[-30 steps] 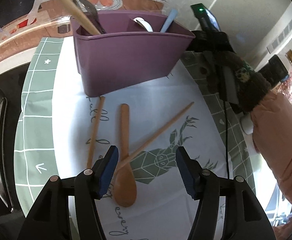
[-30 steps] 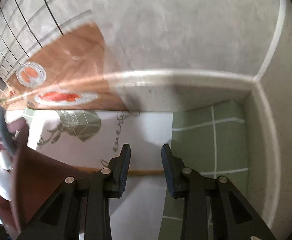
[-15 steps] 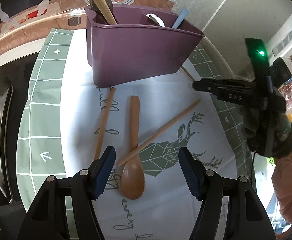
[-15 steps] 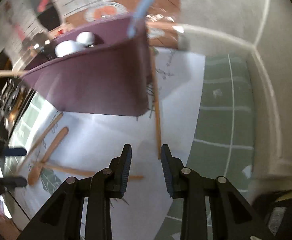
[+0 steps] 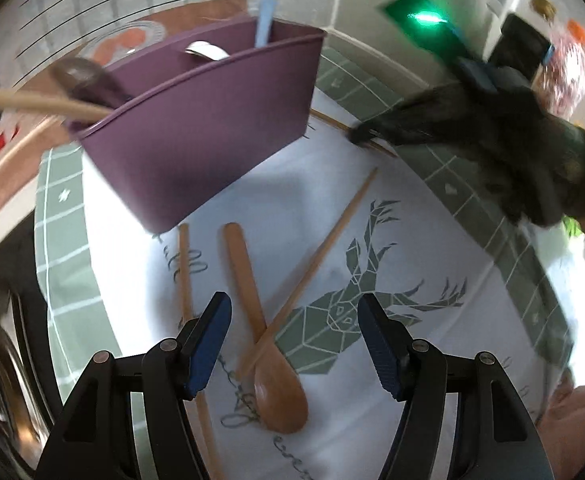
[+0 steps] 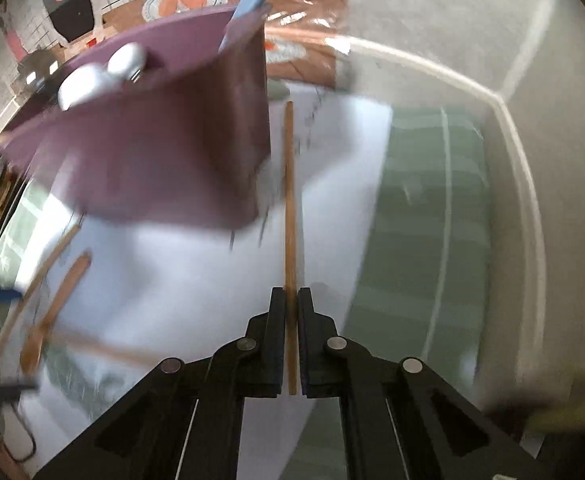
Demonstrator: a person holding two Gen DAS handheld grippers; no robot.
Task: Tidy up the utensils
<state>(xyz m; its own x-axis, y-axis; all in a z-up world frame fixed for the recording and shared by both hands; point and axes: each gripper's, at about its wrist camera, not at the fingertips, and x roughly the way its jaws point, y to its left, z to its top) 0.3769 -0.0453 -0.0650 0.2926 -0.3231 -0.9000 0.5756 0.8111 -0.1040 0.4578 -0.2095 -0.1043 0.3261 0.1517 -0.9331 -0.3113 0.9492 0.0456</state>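
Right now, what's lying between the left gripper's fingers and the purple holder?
In the left wrist view, the wooden spoon and two chopsticks lie on the cloth between the left gripper and the purple holder.

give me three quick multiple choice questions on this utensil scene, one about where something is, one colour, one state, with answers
1. Where does the wooden spoon lie?
A. on the white cloth, in front of the caddy
B. inside the caddy
C. in the sink

2. What colour is the utensil caddy?
A. green
B. purple
C. yellow

3. What is the right gripper doing?
A. standing wide open over the cloth
B. holding the wooden spoon
C. shut on a chopstick

Answers:
1. A, the left wrist view shows the spoon flat on the cloth below the caddy.
2. B, its walls are purple in both views.
3. C, its jaws press on the thin stick lying beside the caddy.
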